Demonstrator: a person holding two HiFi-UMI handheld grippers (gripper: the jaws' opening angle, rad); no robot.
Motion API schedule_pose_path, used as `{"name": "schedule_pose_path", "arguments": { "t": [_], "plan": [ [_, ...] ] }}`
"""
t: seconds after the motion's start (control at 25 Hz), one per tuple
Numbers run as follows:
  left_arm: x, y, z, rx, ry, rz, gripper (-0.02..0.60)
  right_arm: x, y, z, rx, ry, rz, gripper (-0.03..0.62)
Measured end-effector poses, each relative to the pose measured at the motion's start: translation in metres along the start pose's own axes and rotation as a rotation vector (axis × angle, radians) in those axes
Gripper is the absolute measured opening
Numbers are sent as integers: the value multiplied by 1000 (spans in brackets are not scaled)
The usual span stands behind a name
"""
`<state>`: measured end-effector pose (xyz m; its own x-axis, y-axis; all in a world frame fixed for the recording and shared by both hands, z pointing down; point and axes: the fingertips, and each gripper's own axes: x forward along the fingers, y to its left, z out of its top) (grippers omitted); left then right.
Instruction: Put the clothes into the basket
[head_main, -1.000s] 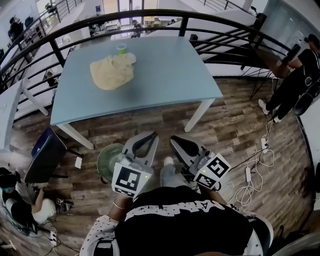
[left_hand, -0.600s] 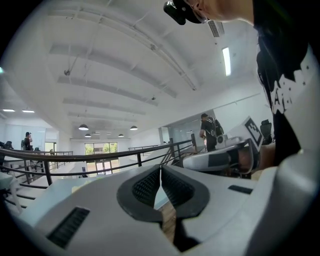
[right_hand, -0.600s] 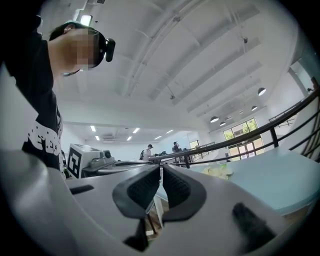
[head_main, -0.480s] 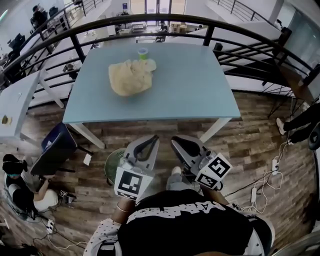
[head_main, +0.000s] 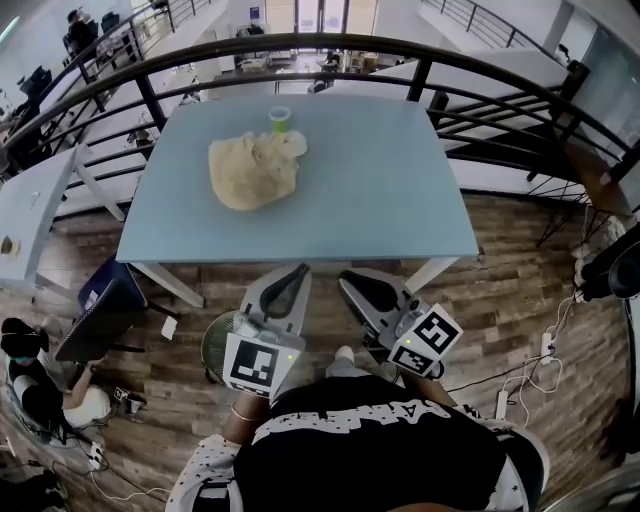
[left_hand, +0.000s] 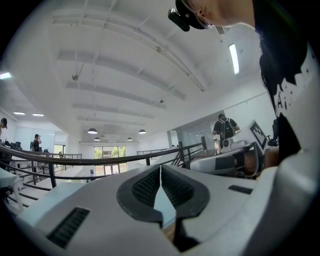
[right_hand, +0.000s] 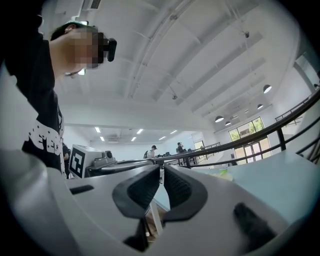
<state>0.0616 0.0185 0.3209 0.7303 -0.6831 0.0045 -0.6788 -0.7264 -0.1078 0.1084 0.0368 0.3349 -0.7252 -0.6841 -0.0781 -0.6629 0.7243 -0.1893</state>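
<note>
Both grippers have come forward to the table (head_main: 380, 180) since a second ago, and its near edge now lies just beyond their tips instead of well beyond them. The clothes (head_main: 252, 170) have not shifted on the tabletop.

The table's near edge runs left to right just beyond the tips. The near half of the top is bare, so the way across to the far left part is open. A black railing (head_main: 450, 60) curves round the far side and the right, close behind the table. Wooden floor (head_main: 500, 290) lies open to the right.

The left gripper (head_main: 298, 272) has its jaws pressed together, with nothing between the ribbed pads (left_hand: 172, 187). The right gripper (head_main: 346, 280) is closed the same way and is also empty. The two point side by side at the table, a little apart.

The clothes lie in a pale yellow heap on the far left part of the table, well apart from both grippers. A small green cup (head_main: 280, 118) stands at the heap's far edge. The green basket (head_main: 218, 340) sits on the floor just left of the left gripper, partly hidden under it, near the table's near left leg (head_main: 165, 283).

A dark blue chair (head_main: 100, 310) stands further left, a seated person (head_main: 30, 390) is at the near left, and white cables (head_main: 535, 360) trail over the floor at the right.
</note>
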Motion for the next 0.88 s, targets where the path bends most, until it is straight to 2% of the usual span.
{"name": "schedule_pose_path", "arguments": {
  "t": [0.36,0.88],
  "plan": [
    [50,-4,-3,28,38,-14,15,-3,-51,9,4,-8,3,31],
    [82,-7,-7,59,81,61,15,-5,-88,12,11,-17,80,31]
  ]
}}
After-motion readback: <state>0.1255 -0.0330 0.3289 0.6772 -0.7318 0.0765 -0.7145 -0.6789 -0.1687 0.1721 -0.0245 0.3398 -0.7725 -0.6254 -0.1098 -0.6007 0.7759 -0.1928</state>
